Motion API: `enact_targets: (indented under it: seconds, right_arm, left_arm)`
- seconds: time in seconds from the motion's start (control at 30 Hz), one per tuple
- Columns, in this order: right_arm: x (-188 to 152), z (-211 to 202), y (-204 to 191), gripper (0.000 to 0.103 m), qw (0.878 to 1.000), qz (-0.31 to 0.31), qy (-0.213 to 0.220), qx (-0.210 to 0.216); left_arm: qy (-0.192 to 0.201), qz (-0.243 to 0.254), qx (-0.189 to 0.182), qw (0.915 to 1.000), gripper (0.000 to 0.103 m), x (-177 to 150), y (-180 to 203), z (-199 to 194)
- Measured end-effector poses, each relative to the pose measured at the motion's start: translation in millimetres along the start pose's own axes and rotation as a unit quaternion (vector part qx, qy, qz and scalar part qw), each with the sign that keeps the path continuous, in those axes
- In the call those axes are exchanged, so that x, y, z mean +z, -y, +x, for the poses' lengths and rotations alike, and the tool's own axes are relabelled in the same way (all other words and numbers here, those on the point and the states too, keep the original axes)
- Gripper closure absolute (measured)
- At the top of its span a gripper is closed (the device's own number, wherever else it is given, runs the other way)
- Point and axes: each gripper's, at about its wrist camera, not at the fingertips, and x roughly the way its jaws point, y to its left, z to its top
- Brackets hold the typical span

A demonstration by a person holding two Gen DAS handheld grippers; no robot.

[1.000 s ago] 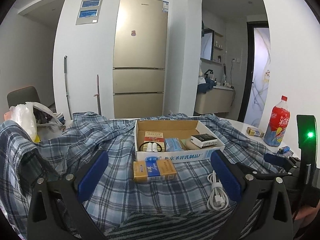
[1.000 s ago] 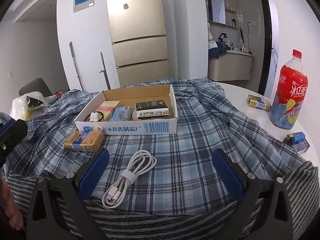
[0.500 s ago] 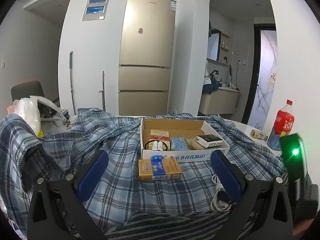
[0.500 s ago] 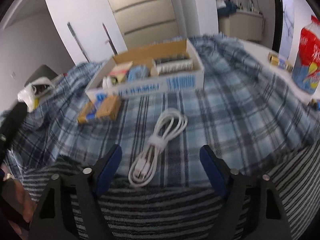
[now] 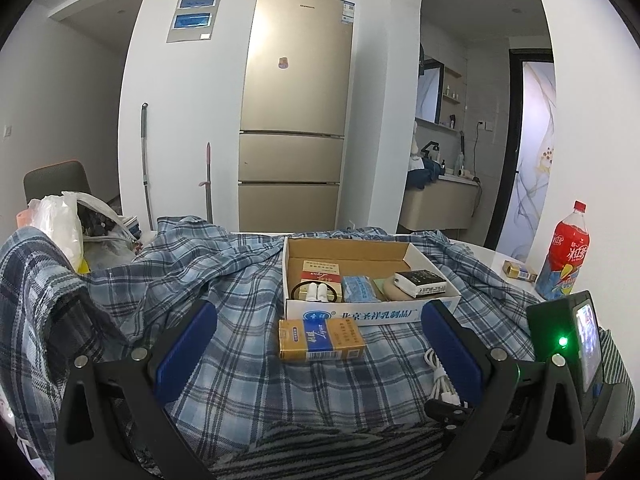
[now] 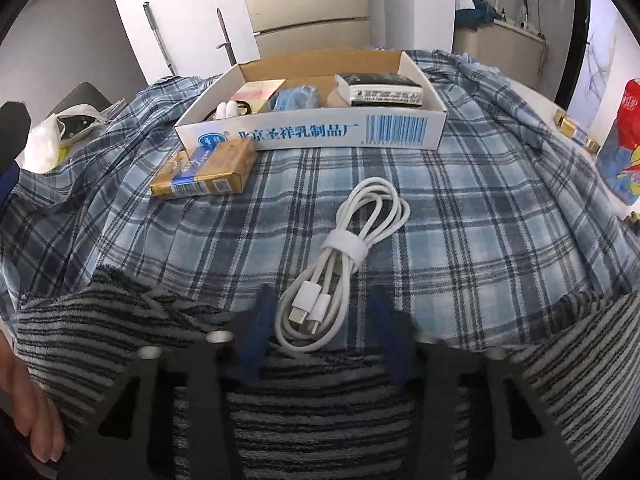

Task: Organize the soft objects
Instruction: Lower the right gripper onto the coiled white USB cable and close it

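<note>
Left wrist view: left gripper (image 5: 318, 354) stands wide open with nothing between its pads, above the plaid shirt (image 5: 224, 280) spread over the table. The yellow-and-blue packet (image 5: 322, 339) lies just in front of the cardboard box (image 5: 370, 314). The right gripper's body shows at the right edge, low by the white cable (image 5: 440, 378).

Right wrist view: right gripper (image 6: 324, 330) has just been closing; its blue pads now stand narrow, one on each side of the cable's (image 6: 344, 264) near loop and plugs. Whether the pads already press on the cable I cannot tell. The coil lies on the shirt (image 6: 460, 208) where it meets the striped towel (image 6: 120, 320), bound by a white strap (image 6: 344, 247).

Risks, judged:
- pads may pinch shirt or towel together with the cable, so cloth lifts and drags the packet (image 6: 204, 170) or the box (image 6: 312, 134);
- the grip is near the plug end, so the coil may swing or slip out;
- only one strand may be caught, loosening the strap.
</note>
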Motion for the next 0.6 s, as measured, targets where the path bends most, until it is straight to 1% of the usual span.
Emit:
enact_targets:
  seconds: [0.07, 0.17, 0.2, 0.27, 0.33, 0.4, 0.5, 0.6]
  right_arm:
    - [-0.3, -2.0, 1.8, 0.071, 1.000, 0.001, 0.001, 0.010]
    - [0.2, -12.2, 5.3, 0.074, 1.000, -0.014, 0.012, 0.010]
    - [0.9, -18.6, 7.4, 0.084, 1.000, -0.022, 0.020, 0.009]
    - [4.0, -28.9, 10.7, 0.085, 0.998, -0.047, 0.028, 0.011]
    - [6.9, -33.6, 12.8, 0.085, 0.997, -0.075, 0.019, 0.018]
    - [6.3, -36.4, 18.6, 0.085, 0.996, -0.084, 0.018, 0.010]
    - [5.0, -36.1, 32.5, 0.085, 0.997, -0.074, 0.001, 0.018]
    - [4.0, -35.2, 46.2, 0.084, 0.999, -0.030, -0.004, 0.035]
  left_arm:
    - [0.001, 0.000, 0.000, 1.0000, 0.000, 0.0, 0.3, -0.3]
    - [0.001, 0.000, 0.000, 1.0000, 0.000, 0.1, 0.4, -0.3]
    - [0.001, 0.000, 0.000, 1.0000, 0.000, 0.3, 0.0, 0.0]
    - [0.002, 0.000, 0.001, 1.0000, 0.000, 0.2, -0.6, -0.7]
    - [0.003, 0.001, 0.003, 1.0000, 0.000, 0.3, -0.7, -1.1]
    - [0.005, 0.001, 0.003, 1.0000, 0.000, 0.4, -1.7, -1.7]
    - [0.006, 0.000, 0.004, 1.0000, 0.000, 0.6, -2.6, -2.3]
    - [0.005, 0.000, 0.005, 1.0000, 0.000, 0.8, -3.4, -2.1]
